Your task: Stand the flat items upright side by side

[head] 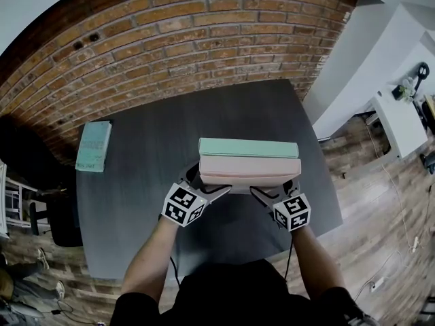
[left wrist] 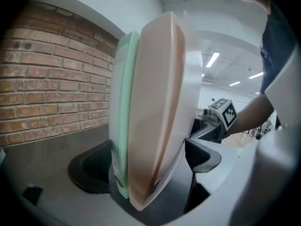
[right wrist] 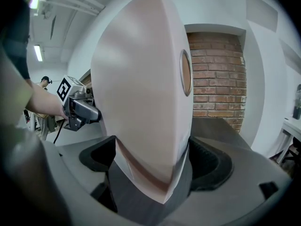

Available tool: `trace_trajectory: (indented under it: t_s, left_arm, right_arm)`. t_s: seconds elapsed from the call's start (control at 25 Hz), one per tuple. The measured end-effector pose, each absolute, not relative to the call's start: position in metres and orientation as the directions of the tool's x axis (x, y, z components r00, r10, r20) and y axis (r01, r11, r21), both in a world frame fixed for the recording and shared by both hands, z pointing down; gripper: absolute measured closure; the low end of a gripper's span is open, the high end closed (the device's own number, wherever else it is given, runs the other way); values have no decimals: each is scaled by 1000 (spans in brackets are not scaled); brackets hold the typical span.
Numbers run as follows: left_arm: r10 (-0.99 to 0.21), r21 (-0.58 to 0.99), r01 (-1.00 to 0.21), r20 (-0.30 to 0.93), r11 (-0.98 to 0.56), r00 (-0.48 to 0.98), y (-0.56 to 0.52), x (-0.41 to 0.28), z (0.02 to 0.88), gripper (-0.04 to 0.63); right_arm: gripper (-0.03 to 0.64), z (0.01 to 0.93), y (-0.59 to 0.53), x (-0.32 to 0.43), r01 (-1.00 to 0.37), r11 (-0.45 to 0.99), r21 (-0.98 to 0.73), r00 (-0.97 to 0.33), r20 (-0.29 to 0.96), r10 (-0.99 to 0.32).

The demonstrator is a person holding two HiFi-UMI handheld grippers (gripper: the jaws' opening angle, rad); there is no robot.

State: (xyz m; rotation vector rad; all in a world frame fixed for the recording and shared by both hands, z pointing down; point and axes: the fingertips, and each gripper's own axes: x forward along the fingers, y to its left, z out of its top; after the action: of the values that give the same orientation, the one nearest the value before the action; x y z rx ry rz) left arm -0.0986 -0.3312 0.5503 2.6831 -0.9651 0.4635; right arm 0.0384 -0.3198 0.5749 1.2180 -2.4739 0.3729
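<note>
A mint-green folder (head: 248,147) and a pink folder (head: 249,170) are pressed together side by side, thin edges up, over the dark table (head: 143,189). My left gripper (head: 204,184) is shut on the left end of the pair; in the left gripper view the green folder (left wrist: 121,121) and pink folder (left wrist: 157,107) fill my left gripper (left wrist: 148,173). My right gripper (head: 274,190) clamps the right end, and in its own view only the pink folder (right wrist: 141,88) shows in my right gripper (right wrist: 153,168). I cannot tell whether the folders touch the table.
Another pale green flat item (head: 94,145) lies flat at the table's far left edge. A curved brick wall (head: 177,39) runs behind the table. White furniture (head: 401,117) stands to the right, on the wood floor.
</note>
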Motion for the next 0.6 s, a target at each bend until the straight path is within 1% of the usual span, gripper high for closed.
trace_trajectory:
  t_s: [0.6]
  left_arm:
    - [-535, 113, -624, 412, -773, 737, -326, -100, 551, 80]
  right_arm:
    - [127, 577, -313, 42, -771, 626, -115, -603, 447, -661]
